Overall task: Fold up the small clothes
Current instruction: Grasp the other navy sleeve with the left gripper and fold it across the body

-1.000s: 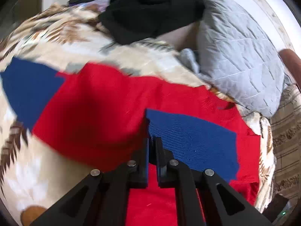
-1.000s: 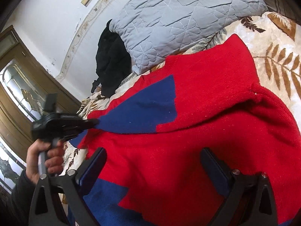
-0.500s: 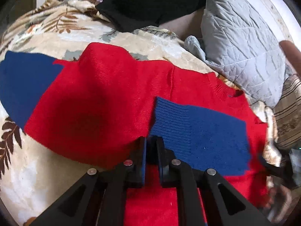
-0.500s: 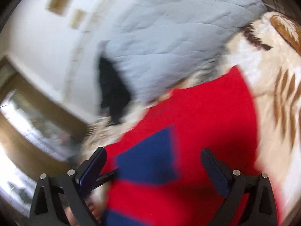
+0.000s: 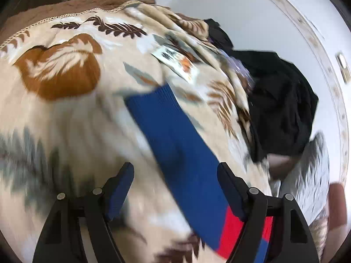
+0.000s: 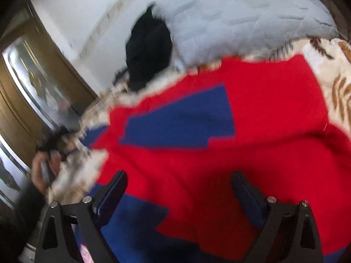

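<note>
A red and blue knit sweater (image 6: 252, 153) lies spread on the leaf-print blanket (image 5: 65, 118). One blue sleeve end (image 6: 182, 122) is folded across its red body. In the left wrist view the other blue sleeve (image 5: 175, 144) stretches out over the blanket. My left gripper (image 5: 175, 179) is open and empty just above that sleeve. My right gripper (image 6: 177, 188) is open and empty, hovering over the red body. The left hand and its gripper show blurred at the far left of the right wrist view (image 6: 48, 160).
A black garment pile (image 5: 283, 109) lies by the wall at the head of the bed. A grey quilted pillow (image 6: 241, 22) sits behind the sweater. A wooden door with glass (image 6: 33, 92) stands at the left.
My left gripper has opened, let go of the folded blue sleeve and swung left to the other sleeve. My right gripper stayed open and shifted over the sweater.
</note>
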`<state>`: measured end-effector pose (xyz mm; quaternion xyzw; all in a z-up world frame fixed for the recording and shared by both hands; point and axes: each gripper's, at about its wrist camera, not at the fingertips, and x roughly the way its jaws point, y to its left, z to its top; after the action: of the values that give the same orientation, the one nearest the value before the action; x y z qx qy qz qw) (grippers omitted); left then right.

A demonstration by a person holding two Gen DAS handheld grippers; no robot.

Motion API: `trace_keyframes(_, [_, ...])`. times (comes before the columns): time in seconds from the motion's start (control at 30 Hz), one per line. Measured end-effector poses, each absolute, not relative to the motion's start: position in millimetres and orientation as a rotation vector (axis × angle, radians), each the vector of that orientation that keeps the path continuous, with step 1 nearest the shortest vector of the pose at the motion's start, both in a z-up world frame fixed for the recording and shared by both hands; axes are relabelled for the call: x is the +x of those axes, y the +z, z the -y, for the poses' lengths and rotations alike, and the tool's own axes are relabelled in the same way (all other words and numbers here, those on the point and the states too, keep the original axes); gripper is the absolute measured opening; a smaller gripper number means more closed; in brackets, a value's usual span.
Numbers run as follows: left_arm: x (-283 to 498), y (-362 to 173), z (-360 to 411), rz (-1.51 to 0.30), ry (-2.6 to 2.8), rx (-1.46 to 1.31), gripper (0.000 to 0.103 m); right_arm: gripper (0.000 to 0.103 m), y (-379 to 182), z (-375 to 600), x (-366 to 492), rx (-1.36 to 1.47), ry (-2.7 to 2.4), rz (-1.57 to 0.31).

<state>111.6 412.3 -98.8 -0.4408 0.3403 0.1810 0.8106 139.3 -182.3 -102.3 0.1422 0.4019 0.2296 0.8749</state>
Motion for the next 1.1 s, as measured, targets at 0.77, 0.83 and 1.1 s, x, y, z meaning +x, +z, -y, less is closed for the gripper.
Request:
trace_keyframes(0.77, [153,104,-167,-0.523,0.108,-0.286,0.005,0.097,-105,203,142,0.426,0.530,-0.789])
trace_keyframes(0.83, [161,114,-107,-0.541,-0.025,-0.263,0.005,0.097,-103,210,140,0.469,0.532,-0.768])
trace_keyframes(1.1, [206,22,50,-0.943,-0.426,-0.170,0.018,0.097,-79,261,128,0.666,0.447,-0.645])
